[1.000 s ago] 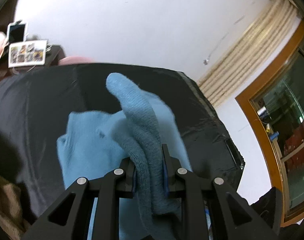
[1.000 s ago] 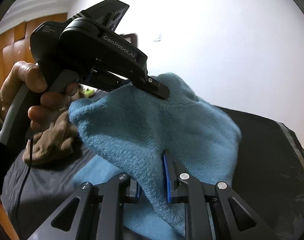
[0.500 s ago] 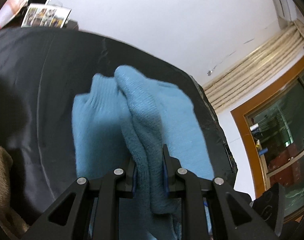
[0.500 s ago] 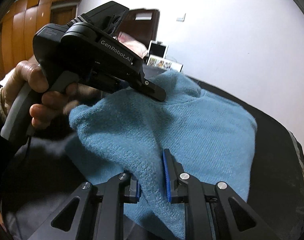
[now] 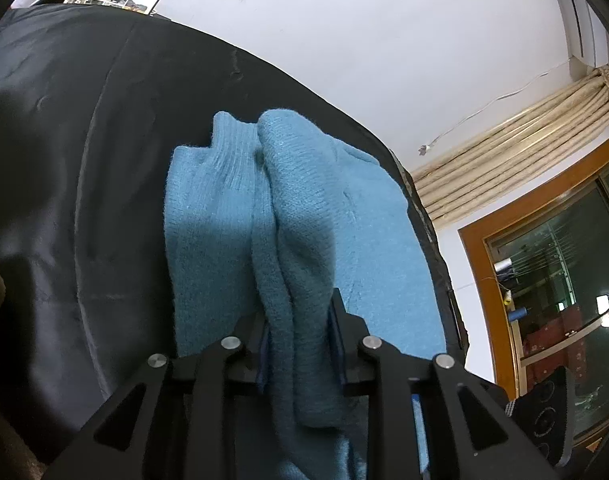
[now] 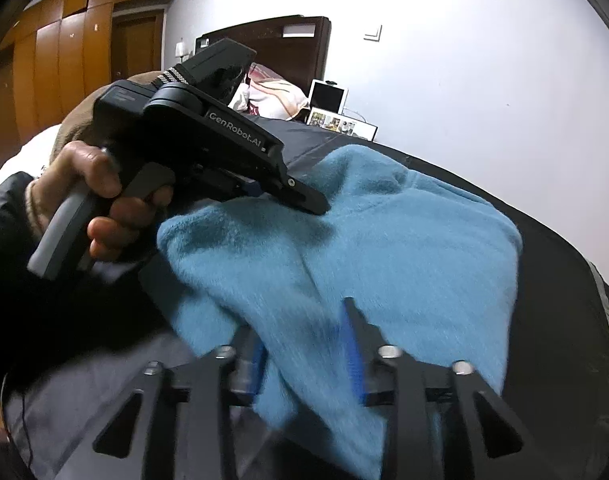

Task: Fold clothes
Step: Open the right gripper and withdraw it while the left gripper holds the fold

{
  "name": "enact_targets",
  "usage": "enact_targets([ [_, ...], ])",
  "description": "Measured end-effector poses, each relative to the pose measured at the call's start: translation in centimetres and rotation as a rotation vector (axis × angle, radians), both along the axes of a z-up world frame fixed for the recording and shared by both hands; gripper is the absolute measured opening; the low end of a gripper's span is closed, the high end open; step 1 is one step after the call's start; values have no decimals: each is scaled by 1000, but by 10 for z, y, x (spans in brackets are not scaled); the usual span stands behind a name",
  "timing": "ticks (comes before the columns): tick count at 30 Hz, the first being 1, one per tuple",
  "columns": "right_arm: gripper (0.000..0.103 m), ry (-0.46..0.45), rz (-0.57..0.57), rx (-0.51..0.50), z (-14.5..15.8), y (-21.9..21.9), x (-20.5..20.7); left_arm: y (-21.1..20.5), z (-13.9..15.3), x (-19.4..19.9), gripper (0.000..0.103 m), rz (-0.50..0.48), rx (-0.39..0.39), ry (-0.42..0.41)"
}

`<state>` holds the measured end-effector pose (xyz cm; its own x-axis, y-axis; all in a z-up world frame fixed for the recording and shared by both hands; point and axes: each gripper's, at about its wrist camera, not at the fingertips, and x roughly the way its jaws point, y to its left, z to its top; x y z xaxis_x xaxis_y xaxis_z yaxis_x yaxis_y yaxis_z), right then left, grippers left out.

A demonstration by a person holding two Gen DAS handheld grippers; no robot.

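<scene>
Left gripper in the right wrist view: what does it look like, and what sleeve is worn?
The left gripper is matte black with a grey handle, white "GenRobot.AI" lettering, and a braided strap on top. The hand holding it emerges from a black sleeve.

— Any room left on that bed? The blue sweater (image 6: 404, 264) takes up the middle of the black bedspread (image 5: 84, 168).

— Plenty of bare cover on the far side of it, up towards the photo frame (image 6: 340, 124) and tablet (image 6: 327, 96) by the headboard (image 6: 264, 46). Those and the pillow (image 6: 274, 96) block that end.

— And near the window?

— Tight. The sweater runs almost to the bed's edge there, with the curtain (image 5: 516, 148) and window frame (image 5: 492, 280) beyond.

— Between the two grippers?

— The left gripper (image 6: 304, 200) and the hand (image 6: 104, 204) holding it fill the space over the sweater's corner; the right gripper (image 6: 304, 344) has fabric bunched between its fingers.
</scene>
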<state>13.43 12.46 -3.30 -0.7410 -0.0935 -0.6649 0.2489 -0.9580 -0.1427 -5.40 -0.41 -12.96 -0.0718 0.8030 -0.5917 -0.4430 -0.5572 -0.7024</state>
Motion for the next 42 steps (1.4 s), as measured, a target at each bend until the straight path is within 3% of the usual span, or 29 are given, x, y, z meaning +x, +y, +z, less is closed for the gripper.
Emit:
enact_targets([
  [2,74,25,-13,-11,2,8,10,0,-1,0,33,3,4,-9],
  [4,74,38,-36,-16,5,17,20,-2,-2,1,41,6,20,-29],
  [8,74,31,-88,-32,0,40,22,-6,1,5,78,9,74,-68],
  [16,74,24,-123,-58,-4,53,22,-2,0,22,80,-14,49,-84],
  [27,78,15,-157,-64,-6,60,31,15,-3,3,80,-8,37,-128],
  [29,80,-2,-185,-66,-9,68,31,15,-2,4,74,5,21,-115],
  [32,81,-73,-246,-113,-17,87,27,18,-5,7,33,39,-47,-93],
  [33,81,-83,-257,-135,-18,93,25,17,-7,6,28,48,-39,-105],
  [39,81,-143,-322,-264,-23,125,13,20,1,11,21,63,-18,-88],
  [42,81,-153,-311,-192,-25,116,5,22,9,12,20,64,-7,-69],
])
